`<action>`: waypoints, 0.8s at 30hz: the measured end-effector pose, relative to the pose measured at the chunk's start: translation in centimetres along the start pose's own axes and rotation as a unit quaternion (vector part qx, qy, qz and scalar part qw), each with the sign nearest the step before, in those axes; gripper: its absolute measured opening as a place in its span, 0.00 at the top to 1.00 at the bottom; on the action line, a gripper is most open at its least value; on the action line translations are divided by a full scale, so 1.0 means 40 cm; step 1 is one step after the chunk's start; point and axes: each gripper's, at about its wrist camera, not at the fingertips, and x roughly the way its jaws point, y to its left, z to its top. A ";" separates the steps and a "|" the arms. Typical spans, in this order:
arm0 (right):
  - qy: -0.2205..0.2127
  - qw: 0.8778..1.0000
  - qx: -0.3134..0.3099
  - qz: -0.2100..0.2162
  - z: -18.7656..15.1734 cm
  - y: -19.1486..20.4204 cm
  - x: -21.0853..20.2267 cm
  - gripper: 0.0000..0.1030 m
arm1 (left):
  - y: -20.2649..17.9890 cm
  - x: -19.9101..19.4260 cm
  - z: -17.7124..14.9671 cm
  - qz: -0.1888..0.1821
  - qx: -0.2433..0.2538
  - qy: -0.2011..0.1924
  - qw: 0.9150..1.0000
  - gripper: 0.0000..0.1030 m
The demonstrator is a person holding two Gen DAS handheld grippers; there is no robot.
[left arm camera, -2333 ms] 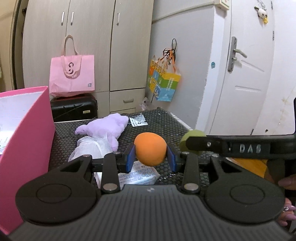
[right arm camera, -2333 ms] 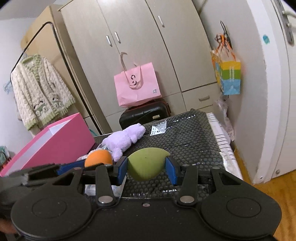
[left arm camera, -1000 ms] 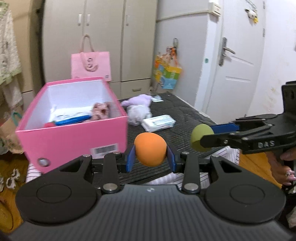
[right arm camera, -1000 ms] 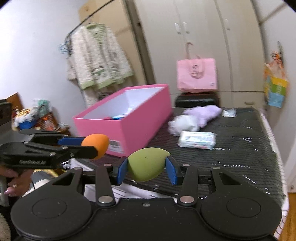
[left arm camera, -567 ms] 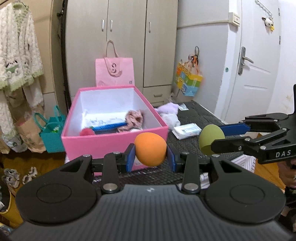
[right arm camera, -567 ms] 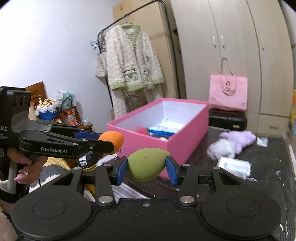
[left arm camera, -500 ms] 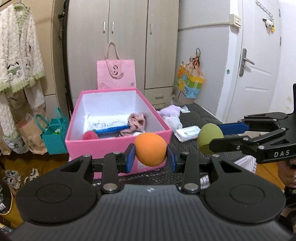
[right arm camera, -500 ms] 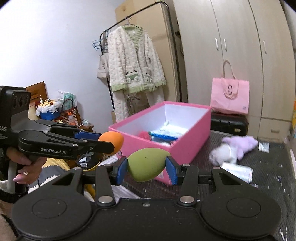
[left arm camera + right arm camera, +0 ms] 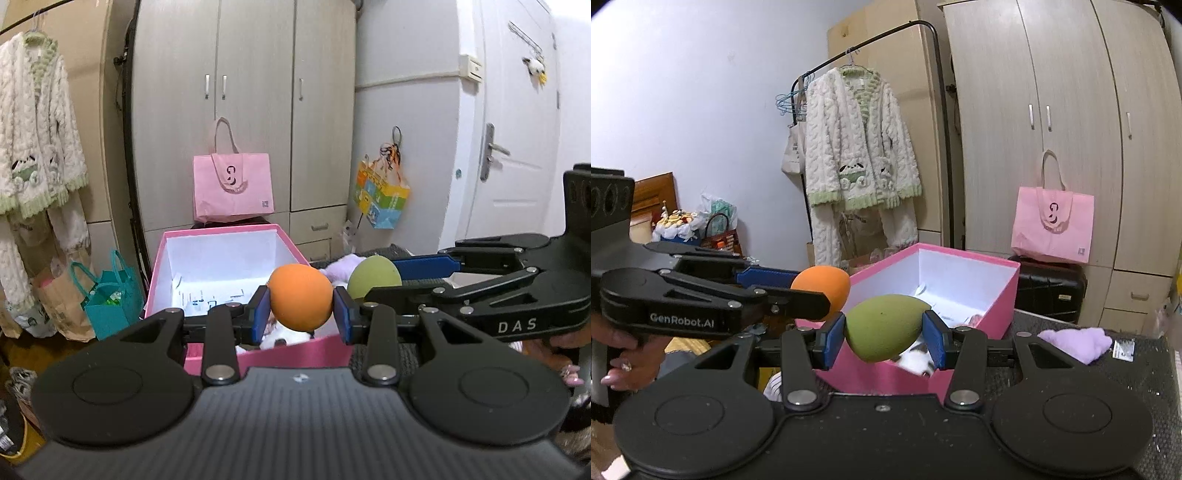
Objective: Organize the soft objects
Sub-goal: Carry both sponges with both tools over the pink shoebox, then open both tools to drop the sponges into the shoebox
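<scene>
Left wrist view: your left tongs (image 9: pixel 300 308) are pinching the orange sponge (image 9: pixel 300 297), right tongs (image 9: pixel 883 332) the green sponge (image 9: pixel 884 327); try clearing the pink box (image 9: pixel 317 349) rim before opening.

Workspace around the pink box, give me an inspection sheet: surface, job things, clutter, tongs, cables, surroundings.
Surface: black mesh-textured top carrying the pink box.
Job's things: orange sponge, green sponge, purple plush lying outside the box.
Clutter: papers and small items in the box, unclear; small packet.
Tongs: left tongs shut on orange sponge; right tongs shut on green sponge, both near the box.
Cables: nothing seen.
Surroundings: wardrobe, pink tote bag, hanging robe, white door.
</scene>
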 end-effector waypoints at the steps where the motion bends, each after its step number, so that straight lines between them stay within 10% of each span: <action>1: 0.000 1.000 0.001 -0.003 0.002 -0.002 0.009 0.50 | 0.005 0.010 0.001 0.003 -0.005 -0.003 1.000 0.65; 24: 0.094 0.995 0.041 -0.016 0.065 -0.154 0.365 0.50 | 0.218 0.331 0.044 0.010 -0.063 0.093 0.994 0.65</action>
